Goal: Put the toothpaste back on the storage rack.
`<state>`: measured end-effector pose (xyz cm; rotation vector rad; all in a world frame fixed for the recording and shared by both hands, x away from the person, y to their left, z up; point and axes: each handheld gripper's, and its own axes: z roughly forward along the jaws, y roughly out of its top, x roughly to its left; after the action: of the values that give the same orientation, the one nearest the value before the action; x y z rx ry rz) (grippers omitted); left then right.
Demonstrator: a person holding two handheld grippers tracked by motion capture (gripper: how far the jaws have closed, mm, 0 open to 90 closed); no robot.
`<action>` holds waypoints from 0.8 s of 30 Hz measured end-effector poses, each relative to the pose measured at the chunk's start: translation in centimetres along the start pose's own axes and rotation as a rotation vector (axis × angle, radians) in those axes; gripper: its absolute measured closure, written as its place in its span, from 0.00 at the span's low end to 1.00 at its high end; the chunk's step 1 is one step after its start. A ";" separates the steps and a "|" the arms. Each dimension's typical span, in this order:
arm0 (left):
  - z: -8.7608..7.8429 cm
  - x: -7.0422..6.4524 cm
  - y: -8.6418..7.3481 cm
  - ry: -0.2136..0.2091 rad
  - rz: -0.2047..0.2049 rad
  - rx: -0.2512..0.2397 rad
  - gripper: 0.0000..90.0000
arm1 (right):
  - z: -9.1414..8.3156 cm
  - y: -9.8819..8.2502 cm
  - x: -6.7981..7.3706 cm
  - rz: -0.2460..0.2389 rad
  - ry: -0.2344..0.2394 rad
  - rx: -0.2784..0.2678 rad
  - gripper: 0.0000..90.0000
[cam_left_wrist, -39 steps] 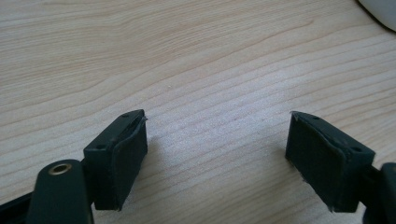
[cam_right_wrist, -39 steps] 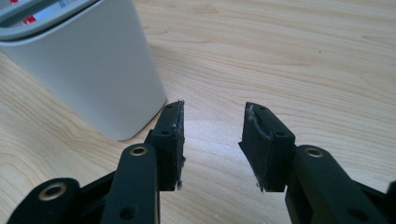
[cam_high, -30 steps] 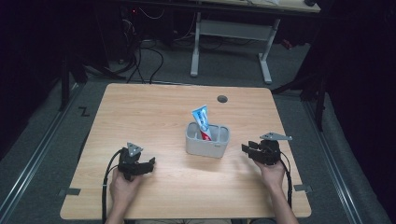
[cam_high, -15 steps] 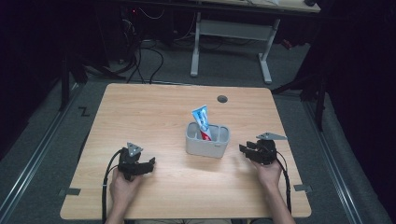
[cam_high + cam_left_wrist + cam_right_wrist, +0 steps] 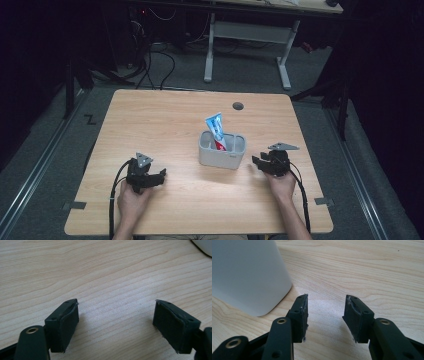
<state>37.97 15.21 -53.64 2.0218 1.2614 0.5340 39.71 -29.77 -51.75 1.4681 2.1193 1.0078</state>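
In the high view a grey bin (image 5: 222, 150) stands near the middle of the wooden table (image 5: 165, 125), a little toward the person's side, and a blue and white tube (image 5: 216, 131) sticks up out of it, leaning left. The left gripper (image 5: 161, 175) lies on the table well to the left of the bin, held in the left hand (image 5: 131, 199), its cable looping back toward the table edge. The right gripper (image 5: 257, 163) sits just right of the bin, near its right wall without touching it, held in the right hand (image 5: 281, 184). In the left gripper view the two black jaws stand wide apart over bare wood with nothing between them, and a corner of the bin shows at the top right. In the right gripper view the jaws are partly parted, have just been opening, and hold nothing; bare table shows in the gap. The bin's pale wall (image 5: 247, 272) rises close by at the left, just beside the left jaw and apart from it.
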 end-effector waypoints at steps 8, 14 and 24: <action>0.0 0.0 0.0 0.000 0.000 0.000 0.23 | 0.9 -0.1 0.5 -0.035 -0.037 0.011 0.59; 0.0 0.0 0.0 0.000 0.000 0.000 0.23 | 1.3 -0.2 0.7 -0.039 -0.052 0.008 0.58; 0.0 0.0 0.0 0.000 0.000 0.000 0.23 | 1.9 -0.1 1.3 -0.054 -0.057 0.002 0.56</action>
<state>37.97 15.21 -53.64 2.0218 1.2613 0.5339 40.42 -27.98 -53.00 1.4155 2.1092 0.9333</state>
